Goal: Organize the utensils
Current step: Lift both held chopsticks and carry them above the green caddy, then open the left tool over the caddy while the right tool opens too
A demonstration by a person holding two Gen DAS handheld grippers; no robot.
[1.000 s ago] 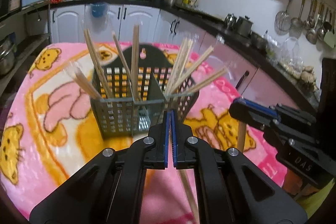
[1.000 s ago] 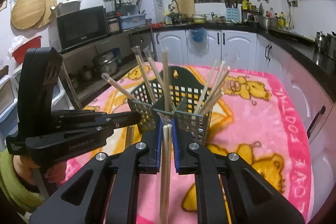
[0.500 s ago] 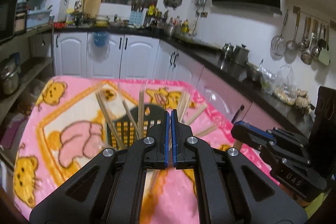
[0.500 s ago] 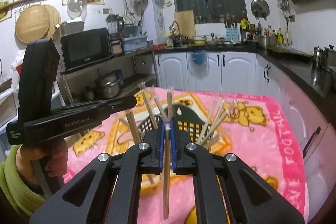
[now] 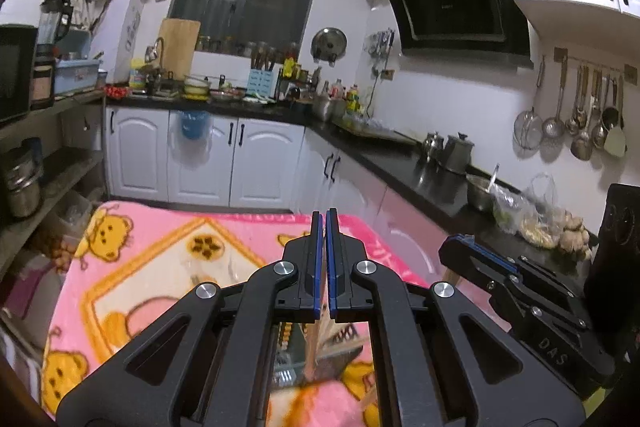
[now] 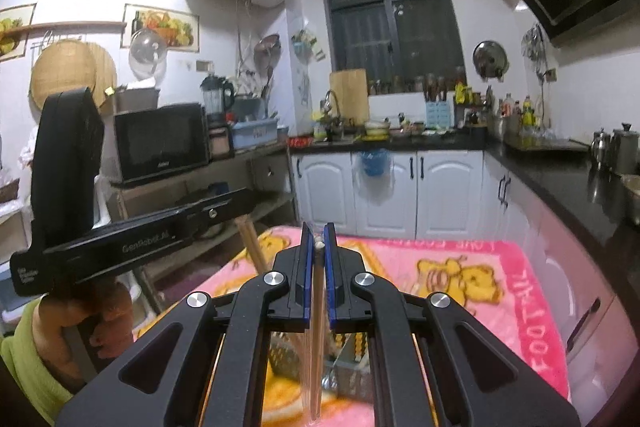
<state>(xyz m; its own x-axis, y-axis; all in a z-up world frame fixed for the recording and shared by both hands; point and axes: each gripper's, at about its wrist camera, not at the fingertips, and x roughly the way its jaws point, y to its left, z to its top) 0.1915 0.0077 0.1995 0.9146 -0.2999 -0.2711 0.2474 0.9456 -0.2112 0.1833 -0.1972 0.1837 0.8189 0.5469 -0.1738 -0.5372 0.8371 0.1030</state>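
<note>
Left wrist view: the left gripper (image 5: 325, 227) looks out level across the kitchen, with the pink blanket (image 5: 132, 251) covering the table below

Left jaws: pressed together, only a sliver of gap between the blue pads

Left load: a wooden chopstick (image 5: 314, 343) shows through the frame below the pads, hanging down toward the blurred dark utensil basket (image 5: 336, 359); it seems pinched at its upper end, though the pads hide the contact itself

Why held so: gripped near the top, the stick hangs tip-down, which I judge suits dropping it into a basket compartment

Neighbour: the right gripper (image 5: 460, 247) juts in from the right edge, a pale stick visible beneath it

Right wrist view: the right gripper (image 6: 316, 235) also faces level, the blanket (image 6: 520, 291) spread beneath it

Right jaws: clamped on a wrapped pair of chopsticks (image 6: 316, 339), whose top end peeks out between the blue pads

Right load: the pair hangs straight down through the frame, its clear sleeve catching light

Basket: the utensil basket (image 6: 352, 367) lies low behind the linkage, blurred, directly under the hanging pair

Other hand: the left gripper (image 6: 240, 203) crosses at left, held by a hand (image 6: 76, 319) in a green sleeve (image 6: 28, 355), a tan chopstick (image 6: 252, 243) slanting down from its tip

Stage, as I judge: both loads are lifted clear above the basket, not yet slotted in
</note>
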